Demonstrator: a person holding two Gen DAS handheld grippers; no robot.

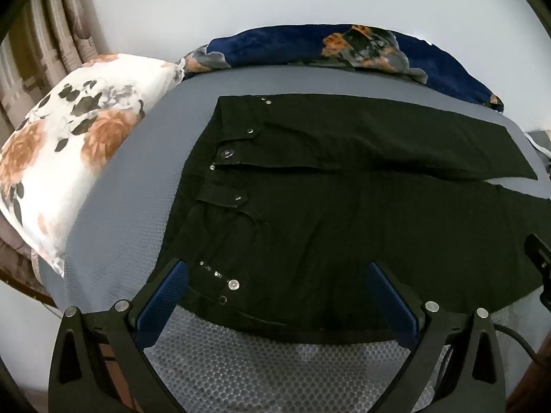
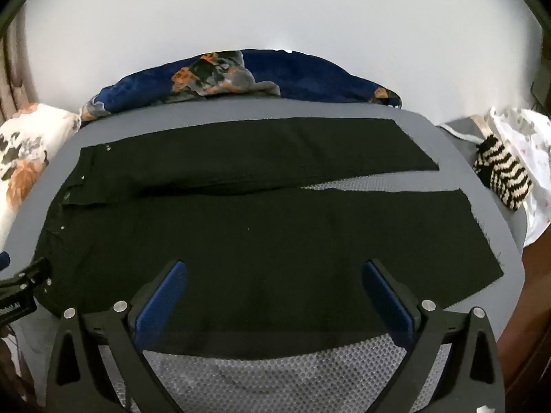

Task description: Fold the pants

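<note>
The pants (image 1: 344, 213) lie flat on the grey bed (image 1: 131, 186), waistband to the left, legs running right with a thin gap between them, still unfolded. The step looks like the first fold — near leg over far leg. To do it well, I'd pinch only the near edge at both ends together, lift level, and carry it across so the seams line up. The left gripper (image 1: 275, 289) hovers low over the near waistband corner, fingers wide apart, holding nothing. The right gripper (image 2: 273, 289) hovers over the near leg (image 2: 310, 258), also spread and empty, both pointing across the bed toward the far blanket (image 2: 310, 75)
</note>
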